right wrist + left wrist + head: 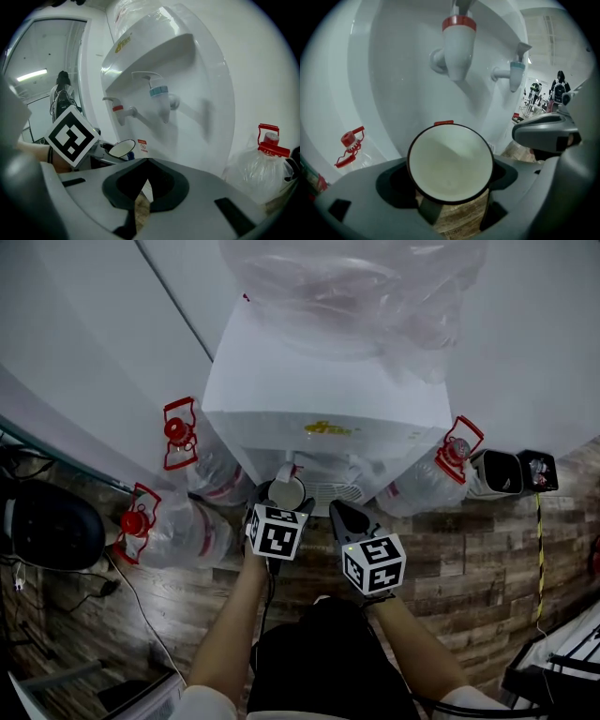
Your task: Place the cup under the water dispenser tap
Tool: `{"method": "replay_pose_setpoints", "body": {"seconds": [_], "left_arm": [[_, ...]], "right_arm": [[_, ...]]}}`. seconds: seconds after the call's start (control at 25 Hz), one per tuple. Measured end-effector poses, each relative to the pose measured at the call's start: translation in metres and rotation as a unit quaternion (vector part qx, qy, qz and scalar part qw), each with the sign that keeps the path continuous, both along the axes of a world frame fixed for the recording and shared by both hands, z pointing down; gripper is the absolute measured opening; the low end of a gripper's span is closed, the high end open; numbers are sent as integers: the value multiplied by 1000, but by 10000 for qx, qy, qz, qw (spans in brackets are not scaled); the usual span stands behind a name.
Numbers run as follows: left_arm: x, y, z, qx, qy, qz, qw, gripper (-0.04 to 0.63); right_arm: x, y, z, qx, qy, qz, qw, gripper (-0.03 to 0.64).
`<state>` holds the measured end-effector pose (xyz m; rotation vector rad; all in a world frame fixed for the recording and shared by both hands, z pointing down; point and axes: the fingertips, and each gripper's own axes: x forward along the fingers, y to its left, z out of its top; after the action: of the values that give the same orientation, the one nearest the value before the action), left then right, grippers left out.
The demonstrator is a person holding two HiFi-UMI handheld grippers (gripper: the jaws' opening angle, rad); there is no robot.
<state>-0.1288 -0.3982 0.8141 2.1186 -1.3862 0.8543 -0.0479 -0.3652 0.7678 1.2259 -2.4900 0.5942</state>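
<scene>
Cup [450, 164], one, clamped between left tongs [451, 180] below the red tap [458, 47], blue tap [514, 72] beside; right tongs [146, 161] closed on nothing; three water bottles [173, 531] on the floor [487, 559]

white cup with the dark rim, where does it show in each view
Head view: white cup with dark rim at centre, below the white water dispenser front.
Left gripper view: lower centre, gripped between the jaws, below the red-capped tap.
Right gripper view: small, left of centre, below that tap.
Shared landmark: the dispenser, in all three.
</scene>
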Motion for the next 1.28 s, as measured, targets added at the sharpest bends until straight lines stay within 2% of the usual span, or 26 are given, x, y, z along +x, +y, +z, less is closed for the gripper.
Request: {"method": "replay_pose_setpoints", "body": {"seconds": [0.8,1.08,1.28], "left_arm": [[8,-19,27,-166,-57,51,9998,453],[9,-21,25,70,41,18,10000,453],[10,-25,17,355,-46,-78,9993,453]], "right_arm": [[10,0,7,-82,6,70,9999,20],[11,-2,2,-42,-39,71,10000,20],[12,3,-1,-106,-59,62,9999,20]]}}
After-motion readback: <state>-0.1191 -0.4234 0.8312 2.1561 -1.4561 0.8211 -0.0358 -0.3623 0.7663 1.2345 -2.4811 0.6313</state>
